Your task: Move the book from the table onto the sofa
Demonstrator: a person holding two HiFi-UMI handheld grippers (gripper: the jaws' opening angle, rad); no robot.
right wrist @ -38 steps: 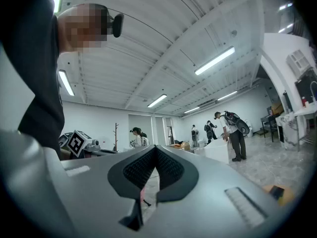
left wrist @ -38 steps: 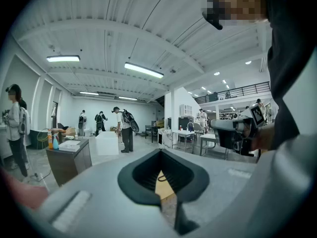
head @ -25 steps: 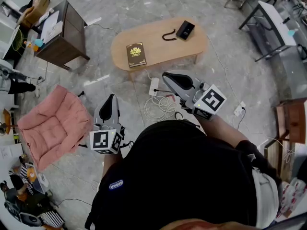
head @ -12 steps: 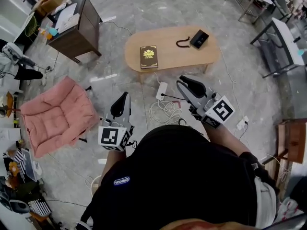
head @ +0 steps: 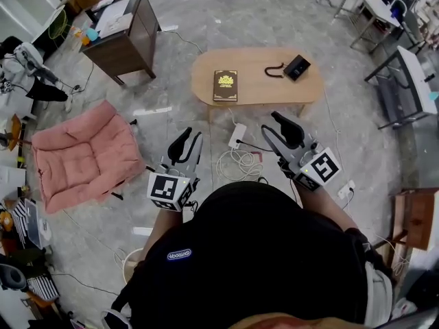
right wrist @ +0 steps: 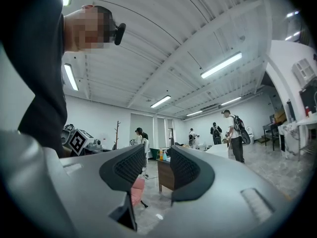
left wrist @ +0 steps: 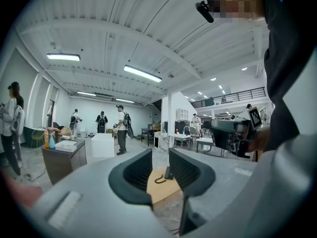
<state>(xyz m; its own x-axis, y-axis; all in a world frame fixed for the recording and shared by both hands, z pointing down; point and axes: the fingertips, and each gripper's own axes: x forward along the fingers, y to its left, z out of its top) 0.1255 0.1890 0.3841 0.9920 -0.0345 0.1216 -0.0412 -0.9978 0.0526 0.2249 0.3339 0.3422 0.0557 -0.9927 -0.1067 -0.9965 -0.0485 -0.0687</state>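
A dark brown book (head: 225, 86) with gold print lies flat on the left part of the oval wooden table (head: 264, 88), ahead of me. The pink cushioned sofa (head: 81, 153) sits on the floor to the left. My left gripper (head: 187, 144) hangs open over the floor, short of the table, with nothing between its fingers. My right gripper (head: 277, 127) is also open and empty, near the table's front edge. In the left gripper view the table's end (left wrist: 159, 186) shows between the jaws. A piece of the pink sofa (right wrist: 135, 191) shows between the jaws in the right gripper view.
A black device with a cable (head: 295, 67) lies on the table's right part. A power strip and coiled cables (head: 237, 157) lie on the floor before the table. A dark wooden desk (head: 127, 29) stands at back left, metal tables (head: 405, 81) at right. Several people stand far off.
The table, book and sofa have shifted lower and rightward in the head view. Both grippers rose toward the table. The left gripper's fingers now show apart.
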